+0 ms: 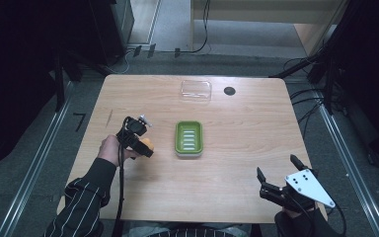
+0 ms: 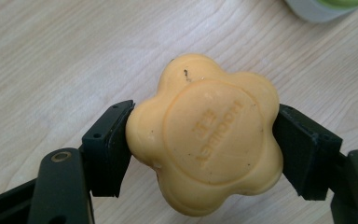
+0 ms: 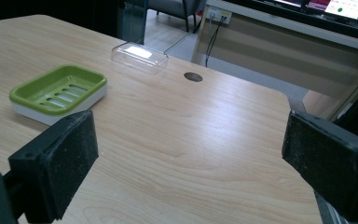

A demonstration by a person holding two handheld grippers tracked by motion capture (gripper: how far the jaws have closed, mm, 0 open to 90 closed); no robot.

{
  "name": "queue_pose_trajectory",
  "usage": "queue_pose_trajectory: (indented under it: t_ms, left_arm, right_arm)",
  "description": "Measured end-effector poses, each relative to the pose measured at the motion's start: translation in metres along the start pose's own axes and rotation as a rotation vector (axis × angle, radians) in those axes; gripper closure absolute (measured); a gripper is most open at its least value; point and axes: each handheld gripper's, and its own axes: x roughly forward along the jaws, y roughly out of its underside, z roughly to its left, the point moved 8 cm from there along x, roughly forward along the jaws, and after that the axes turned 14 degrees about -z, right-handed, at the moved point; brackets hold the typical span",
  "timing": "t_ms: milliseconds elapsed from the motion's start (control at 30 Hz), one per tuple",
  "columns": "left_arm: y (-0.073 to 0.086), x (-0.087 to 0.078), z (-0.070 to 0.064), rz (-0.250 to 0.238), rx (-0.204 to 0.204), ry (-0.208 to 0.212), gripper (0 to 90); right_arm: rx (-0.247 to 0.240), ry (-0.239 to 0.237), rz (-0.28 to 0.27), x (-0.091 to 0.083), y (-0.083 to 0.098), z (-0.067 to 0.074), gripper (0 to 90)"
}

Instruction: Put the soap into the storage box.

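My orange soap [image 2: 205, 135] is flower-shaped, with a round stamped face turned up. It sits pinched at two opposite sides, above the desk [image 2: 51, 56], just left of the green soap dish [image 1: 188, 138].

Pale wooden desk [image 1: 237, 163] in a dim room

Grey carpet floor [image 1: 256, 47] behind, black cables [image 1: 205, 29] trailing across it, metal rails [image 1: 34, 163] flanking both sides, beige cabinet [image 3: 279, 51] beyond.

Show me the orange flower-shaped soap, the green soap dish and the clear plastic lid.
Orange flower-shaped soap [image 2: 205, 135], left gripper view, on its stamped round face.
Green soap dish [image 1: 178, 134], high view, on its left rim.
Clear plastic lid [image 1: 196, 90], high view, on its flat top.
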Motion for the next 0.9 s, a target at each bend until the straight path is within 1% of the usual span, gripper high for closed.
queue_pose_trajectory:
  t_ms: [167, 233, 267, 300, 333, 367, 633, 667, 767, 833, 867, 900]
  left_arm:
    - [-0.008, 0.003, -0.004, -0.002, 0.03, 0.009, 27.3]
    - [-0.011, 0.004, -0.006, -0.005, 0.03, 0.012, 27.3]
    - [-0.012, 0.004, -0.006, -0.001, 0.04, 0.013, 27.3]
    - [-0.014, 0.004, -0.007, -0.01, 0.036, 0.015, 27.3]
    - [-0.015, 0.004, -0.007, -0.004, 0.047, 0.015, 27.3]
    - [-0.016, 0.004, -0.008, -0.01, 0.043, 0.019, 27.3]
    - [-0.025, 0.005, -0.013, -0.014, 0.063, 0.031, 27.3]
    - [-0.026, 0.006, -0.014, -0.016, 0.071, 0.028, 27.3]
    - [-0.031, 0.008, -0.017, -0.015, 0.08, 0.037, 27.4]
    - [-0.034, 0.009, -0.019, -0.012, 0.093, 0.042, 27.4]
    - [-0.035, 0.01, -0.02, -0.018, 0.091, 0.042, 27.4]
    - [-0.036, 0.009, -0.021, -0.01, 0.101, 0.045, 27.4]
  right_arm:
    - [0.0, 0.019, 0.001, -0.005, 0.001, -0.004, 4.0]
    - [0.003, 0.027, 0.003, -0.007, 0.001, -0.006, 4.0]
    - [0.005, 0.029, 0.005, -0.008, 0.002, -0.006, 3.9]
    - [0.005, 0.033, 0.006, -0.009, 0.002, -0.007, 4.0]
    - [0.002, 0.033, 0.005, -0.01, 0.002, -0.007, 4.0]
    - [0.004, 0.038, 0.007, -0.011, 0.002, -0.008, 4.0]
    - [0.005, 0.051, 0.012, -0.015, 0.003, -0.01, 4.0]
    - [0.003, 0.053, 0.009, -0.015, 0.003, -0.011, 4.0]
    - [0.004, 0.058, 0.011, -0.017, 0.004, -0.012, 4.0]
    - [0.003, 0.06, 0.011, -0.018, 0.004, -0.012, 3.9]
    - [0.005, 0.061, 0.011, -0.018, 0.004, -0.013, 4.0]
    - [0.006, 0.063, 0.012, -0.019, 0.004, -0.013, 4.0]
